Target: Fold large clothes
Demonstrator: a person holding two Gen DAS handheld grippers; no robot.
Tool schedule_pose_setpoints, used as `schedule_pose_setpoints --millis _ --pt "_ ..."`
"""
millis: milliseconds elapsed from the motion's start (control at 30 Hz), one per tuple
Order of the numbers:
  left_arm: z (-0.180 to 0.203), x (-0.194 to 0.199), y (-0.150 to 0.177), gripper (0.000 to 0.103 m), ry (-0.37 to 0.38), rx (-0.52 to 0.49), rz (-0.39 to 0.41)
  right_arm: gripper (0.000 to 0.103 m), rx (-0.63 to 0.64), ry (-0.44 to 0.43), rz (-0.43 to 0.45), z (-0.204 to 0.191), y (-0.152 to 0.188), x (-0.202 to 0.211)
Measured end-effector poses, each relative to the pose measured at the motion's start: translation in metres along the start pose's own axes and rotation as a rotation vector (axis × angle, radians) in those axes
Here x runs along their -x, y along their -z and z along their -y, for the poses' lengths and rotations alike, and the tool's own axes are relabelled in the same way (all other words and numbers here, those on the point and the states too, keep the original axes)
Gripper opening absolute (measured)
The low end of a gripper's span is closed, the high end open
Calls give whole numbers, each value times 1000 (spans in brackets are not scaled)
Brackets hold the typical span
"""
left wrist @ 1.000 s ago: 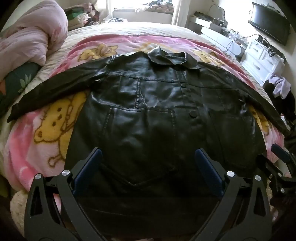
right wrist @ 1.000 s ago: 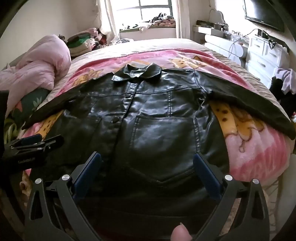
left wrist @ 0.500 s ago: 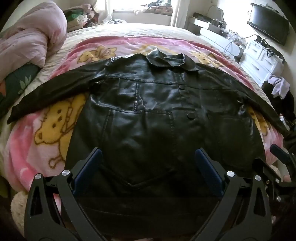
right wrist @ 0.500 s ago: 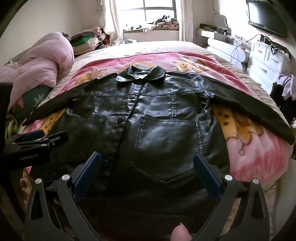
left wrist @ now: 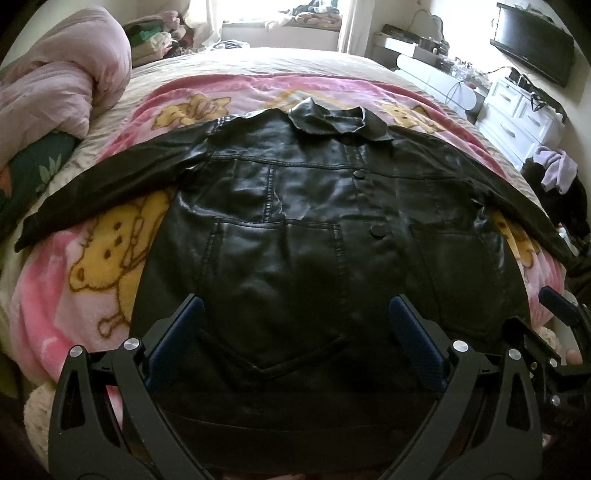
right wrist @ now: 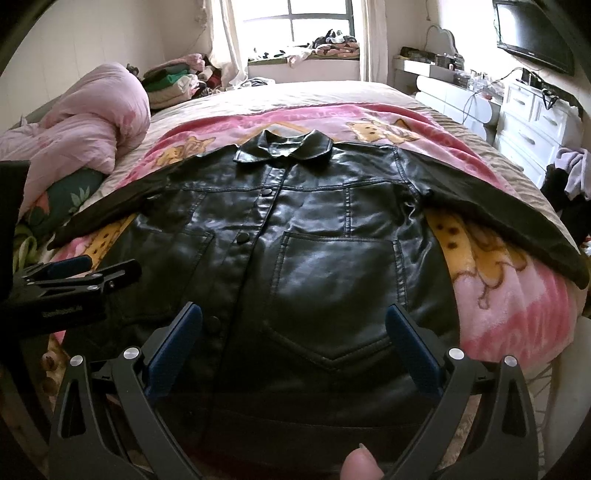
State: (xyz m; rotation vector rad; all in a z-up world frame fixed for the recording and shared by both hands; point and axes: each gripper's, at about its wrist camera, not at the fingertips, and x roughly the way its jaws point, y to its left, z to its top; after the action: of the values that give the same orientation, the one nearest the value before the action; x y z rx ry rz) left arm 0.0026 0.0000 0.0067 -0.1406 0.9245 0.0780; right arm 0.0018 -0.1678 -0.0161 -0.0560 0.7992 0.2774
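Black faux-leather jacket (left wrist: 295,240) is lying face up, buttoned, on the pink cartoon blanket (left wrist: 92,295) covering the bed (right wrist: 332,92), collar (right wrist: 282,149) pointing toward the window (right wrist: 317,22) and both sleeves spreading outward. Its hem is sitting at the near edge of the bed, just under the 2 grippers.

Left gripper (left wrist: 291,332) is hovering over the lower hem with its blue-padded fingers (left wrist: 177,339) standing wide apart, holding nothing. Right gripper (right wrist: 293,332) is hovering likewise above the big patch pocket (right wrist: 336,295), fingers (right wrist: 413,350) spread and empty; a fingertip of the person (right wrist: 360,463) is showing at the bottom edge.

Judging by the glossy sheen and shallow creases, the material is probably looking heavier and stiffer than cloth, and slick, so a thin pinch may be slipping. Seamed, thicker spots seem the better holds: the hem corners, a shoulder seam or a cuff (left wrist: 26,236).

Around it, a pink duvet (right wrist: 85,122) is bunching beside the left sleeve, and the right sleeve (right wrist: 517,221) is reaching toward the bed's edge near the white drawers (right wrist: 532,122). Nothing is resting on the jacket itself.
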Motion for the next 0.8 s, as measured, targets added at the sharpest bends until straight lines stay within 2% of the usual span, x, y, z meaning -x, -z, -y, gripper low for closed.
schedule_pose_setpoints --millis 800 --pt "7 7 -4 94 -9 -10 4 99 8 1 14 -4 -5 2"
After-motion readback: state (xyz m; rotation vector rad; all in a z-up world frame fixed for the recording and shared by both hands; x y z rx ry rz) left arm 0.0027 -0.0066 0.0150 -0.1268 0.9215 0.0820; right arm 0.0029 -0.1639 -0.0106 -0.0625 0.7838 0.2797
